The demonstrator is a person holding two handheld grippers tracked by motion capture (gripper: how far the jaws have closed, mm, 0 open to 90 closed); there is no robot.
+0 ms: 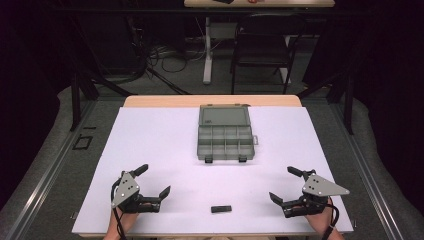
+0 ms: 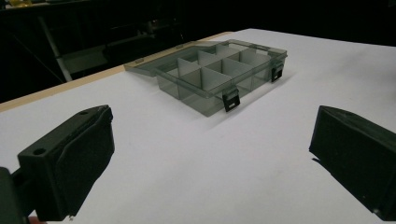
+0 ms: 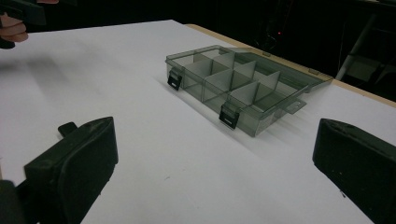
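On the near edge of the bench (image 1: 150, 135), both tongs rest low, one at each side, with nothing between their jaws. The left tongs (image 1: 154, 186) stand wide apart, and its own view shows two black jaws flanking bare white surface. The right tongs (image 1: 285, 185) are likewise spread, empty, jaws well apart in the right gripper view.

Between them, close to the front edge, lies a small black block (image 1: 221, 209), flat on the bench and touched by neither tongs. What it is exactly I cannot tell; it is too small in the high view, though it looks like a short bar or clip. It is the thing nearest both tongs, so it is likely what is to be picked up.

Farther back, at the middle of the bench, sits the grey box (image 1: 225, 142), a clear compartment case. Its lid (image 1: 224, 116) is swung open and lies back flat behind it, two black latches (image 2: 230, 100) hanging at the front wall. The dividers stand in place and every compartment that can be seen looks empty.

As a judgement, the work is at its very start: the box is already open and ready, but the block has not been gripped, lifted or carried. Left to do: close a pair of tongs on the block, bring it over to the box, and set it in a compartment, perhaps then shutting the lid.
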